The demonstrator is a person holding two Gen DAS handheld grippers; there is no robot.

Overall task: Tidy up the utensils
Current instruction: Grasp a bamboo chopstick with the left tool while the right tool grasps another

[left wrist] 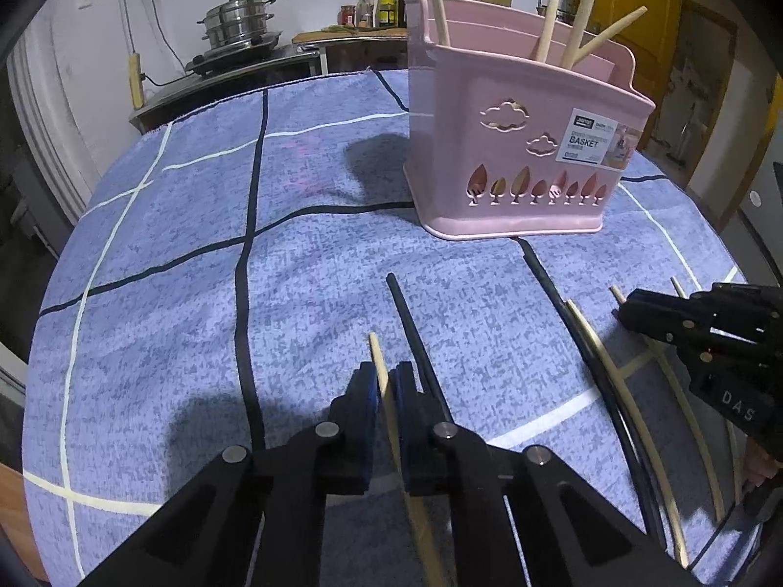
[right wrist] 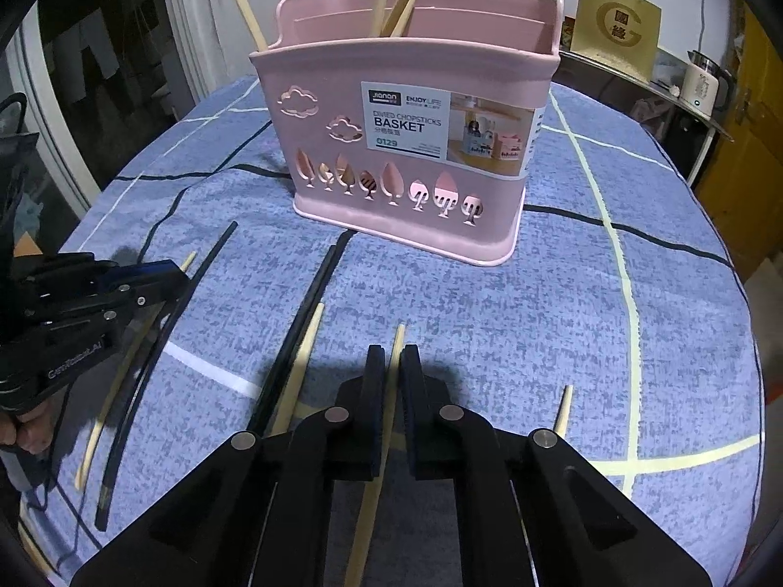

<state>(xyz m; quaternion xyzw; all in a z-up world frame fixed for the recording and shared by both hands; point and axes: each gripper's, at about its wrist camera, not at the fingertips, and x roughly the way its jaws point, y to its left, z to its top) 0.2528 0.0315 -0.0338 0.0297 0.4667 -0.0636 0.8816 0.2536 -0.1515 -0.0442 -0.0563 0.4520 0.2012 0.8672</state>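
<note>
A pink chopstick basket (left wrist: 518, 146) (right wrist: 411, 146) stands on the blue checked cloth with several pale chopsticks upright in it. My left gripper (left wrist: 386, 381) is shut on a pale wooden chopstick (left wrist: 379, 367) lying between its pads; a black chopstick (left wrist: 411, 327) lies just right of it. My right gripper (right wrist: 391, 367) is closed around another pale chopstick (right wrist: 397, 342) on the cloth. The left gripper also shows at the left of the right wrist view (right wrist: 161, 276), and the right gripper at the right of the left wrist view (left wrist: 631, 313).
More pale and black chopsticks (right wrist: 293, 357) lie loose on the cloth (right wrist: 587, 293) between the grippers, and one pale one (right wrist: 563, 411) lies to the right. A stove with a steel pot (left wrist: 235, 24) and bottles (left wrist: 386, 5) stand behind the table.
</note>
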